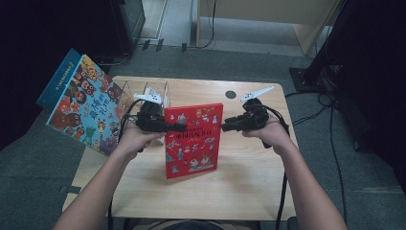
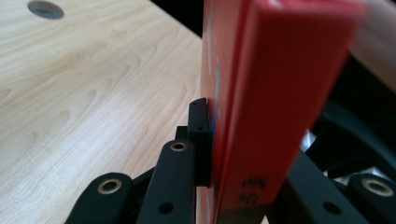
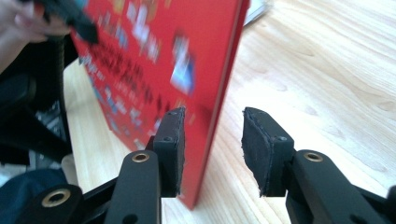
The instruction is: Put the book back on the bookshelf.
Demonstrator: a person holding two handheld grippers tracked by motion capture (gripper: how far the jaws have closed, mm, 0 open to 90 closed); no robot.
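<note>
Red book (image 1: pixel 193 140): stands upright on its lower edge at the middle of the counter (image 1: pixel 249 187), cover facing the near edge.
Left gripper (image 1: pixel 181 127): reaches in level from the book's left side; its fingers (image 2: pixel 200 140) are clamped on the book's left edge, pads pressing both faces.
Right gripper (image 1: pixel 225 127): level at the book's right edge; its fingers (image 3: pixel 170 149) straddle that edge at a middling gap, one pad close beside the cover, the other clear of it.
Clear rack (image 1: pixel 143 93): behind the left gripper, near the far left corner.
Blue picture book (image 1: pixel 88 108): leans tilted past the counter's left edge.
Round hole (image 1: pixel 231 94): in the wood near the far edge.
</note>
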